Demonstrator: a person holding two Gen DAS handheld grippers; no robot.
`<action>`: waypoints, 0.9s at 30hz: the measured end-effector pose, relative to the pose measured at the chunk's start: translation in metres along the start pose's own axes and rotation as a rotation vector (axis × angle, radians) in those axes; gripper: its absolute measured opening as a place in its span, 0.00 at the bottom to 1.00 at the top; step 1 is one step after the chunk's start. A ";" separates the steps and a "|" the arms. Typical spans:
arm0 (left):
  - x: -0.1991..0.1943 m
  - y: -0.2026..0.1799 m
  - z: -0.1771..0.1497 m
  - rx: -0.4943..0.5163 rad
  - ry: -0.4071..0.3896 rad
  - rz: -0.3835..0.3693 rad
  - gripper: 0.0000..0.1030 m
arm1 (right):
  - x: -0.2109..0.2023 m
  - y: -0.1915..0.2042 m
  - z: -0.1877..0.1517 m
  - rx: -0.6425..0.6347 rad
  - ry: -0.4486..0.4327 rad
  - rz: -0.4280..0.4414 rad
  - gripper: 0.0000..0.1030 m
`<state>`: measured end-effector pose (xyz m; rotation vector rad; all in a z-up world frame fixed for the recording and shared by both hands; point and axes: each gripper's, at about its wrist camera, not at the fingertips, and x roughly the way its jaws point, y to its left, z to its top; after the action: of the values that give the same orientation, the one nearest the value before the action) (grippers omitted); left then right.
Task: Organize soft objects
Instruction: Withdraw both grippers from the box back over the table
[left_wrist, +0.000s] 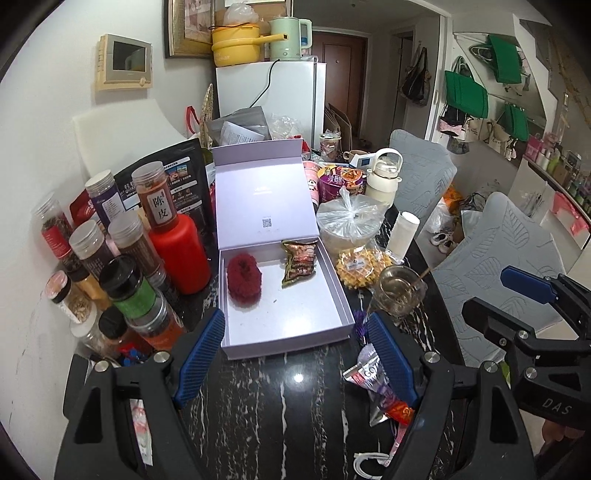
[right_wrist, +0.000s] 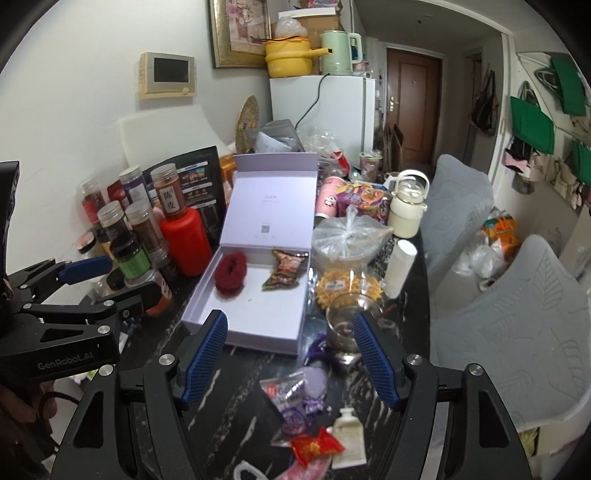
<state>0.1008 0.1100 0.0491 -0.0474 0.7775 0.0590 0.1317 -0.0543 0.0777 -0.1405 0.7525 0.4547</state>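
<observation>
An open lilac box sits on the black marble table. Inside lie a fuzzy red scrunchie at the left and a brown snack packet at the right. My left gripper is open and empty, just in front of the box. My right gripper is open and empty, above loose items: a silver-purple packet, a lilac scrunchie, a red packet and a small white tube.
Spice jars, a red bottle and a black bag stand left of the box. A bagged container, waffle pack, glass cup and white flask stand right. Grey chairs flank the table's right edge.
</observation>
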 end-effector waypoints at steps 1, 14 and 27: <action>-0.004 -0.004 -0.004 0.000 0.000 0.005 0.78 | -0.003 -0.001 -0.004 0.001 0.000 0.001 0.70; -0.030 -0.038 -0.050 0.012 0.018 -0.008 0.78 | -0.039 -0.018 -0.048 -0.004 0.012 0.011 0.71; -0.017 -0.062 -0.109 0.018 0.121 -0.077 0.78 | -0.036 -0.029 -0.100 0.005 0.111 0.036 0.72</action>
<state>0.0165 0.0404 -0.0152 -0.0639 0.8961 -0.0242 0.0585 -0.1213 0.0289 -0.1485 0.8662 0.4815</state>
